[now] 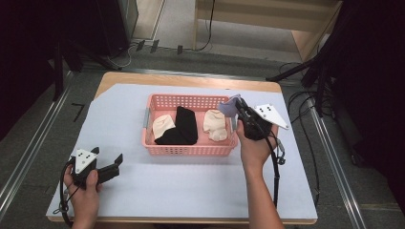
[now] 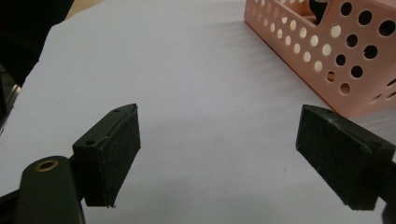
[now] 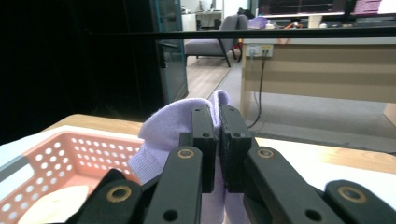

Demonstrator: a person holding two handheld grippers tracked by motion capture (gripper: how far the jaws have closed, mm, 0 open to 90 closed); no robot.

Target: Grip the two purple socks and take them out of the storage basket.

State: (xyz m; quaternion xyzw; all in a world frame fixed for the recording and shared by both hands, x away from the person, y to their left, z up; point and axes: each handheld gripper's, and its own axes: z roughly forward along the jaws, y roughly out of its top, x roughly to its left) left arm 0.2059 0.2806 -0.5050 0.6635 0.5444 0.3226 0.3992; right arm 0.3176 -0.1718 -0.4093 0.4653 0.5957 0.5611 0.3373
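Lilac fabric is sitting pinched between the closed jaws of the right gripper: a purple sock is hanging over the far right corner of the pink basket. Inside are lying two cream socks and a black one. At the near left, the left gripper is resting wide open and empty on the white sheet.

One pink basket, two cream socks, one black sock, one lilac sock.
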